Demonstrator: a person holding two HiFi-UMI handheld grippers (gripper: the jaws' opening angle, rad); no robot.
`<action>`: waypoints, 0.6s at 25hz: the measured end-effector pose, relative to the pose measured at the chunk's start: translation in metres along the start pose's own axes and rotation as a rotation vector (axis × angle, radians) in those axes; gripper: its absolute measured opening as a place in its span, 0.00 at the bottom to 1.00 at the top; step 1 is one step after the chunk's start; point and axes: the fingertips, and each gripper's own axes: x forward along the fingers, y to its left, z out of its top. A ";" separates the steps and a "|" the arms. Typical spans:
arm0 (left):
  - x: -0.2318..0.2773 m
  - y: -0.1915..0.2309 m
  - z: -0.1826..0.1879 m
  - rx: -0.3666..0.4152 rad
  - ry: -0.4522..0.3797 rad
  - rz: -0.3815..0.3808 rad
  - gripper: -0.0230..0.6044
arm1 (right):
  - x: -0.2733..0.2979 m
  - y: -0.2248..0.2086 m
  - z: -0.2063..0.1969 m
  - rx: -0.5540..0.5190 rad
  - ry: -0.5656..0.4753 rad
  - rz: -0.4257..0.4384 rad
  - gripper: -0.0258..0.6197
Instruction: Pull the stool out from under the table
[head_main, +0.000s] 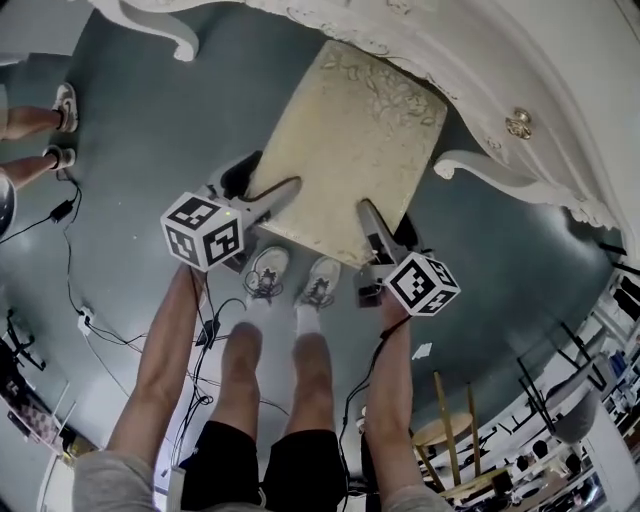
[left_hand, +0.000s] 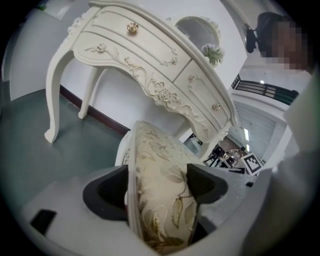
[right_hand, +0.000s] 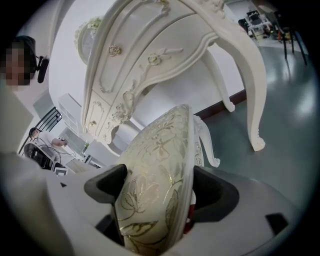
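The stool (head_main: 345, 140) has a cream cushion with a gold floral pattern and white carved legs. In the head view its far end lies under the front edge of the white ornate table (head_main: 520, 110). My left gripper (head_main: 285, 192) is shut on the cushion's near left edge. My right gripper (head_main: 372, 222) is shut on its near right edge. In the left gripper view the cushion (left_hand: 162, 195) fills the gap between both dark pads. The right gripper view shows the same: the cushion (right_hand: 155, 190) is clamped between the pads, with a stool leg (right_hand: 206, 142) beyond.
The table's curved white legs (head_main: 480, 165) stand on either side of the stool on the grey-green floor. The person's feet (head_main: 295, 280) are just behind the stool. Cables (head_main: 75, 290) lie on the floor at left, where another person's feet (head_main: 62, 110) stand. A wooden chair (head_main: 450, 430) is at lower right.
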 end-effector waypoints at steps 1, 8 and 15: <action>-0.009 0.003 0.000 -0.006 -0.011 0.012 0.62 | 0.002 0.008 -0.002 -0.010 0.008 0.010 0.70; -0.090 0.044 -0.001 -0.061 -0.111 0.123 0.62 | 0.034 0.077 -0.032 -0.105 0.082 0.095 0.70; -0.172 0.079 -0.007 -0.131 -0.215 0.232 0.62 | 0.061 0.147 -0.066 -0.194 0.165 0.181 0.70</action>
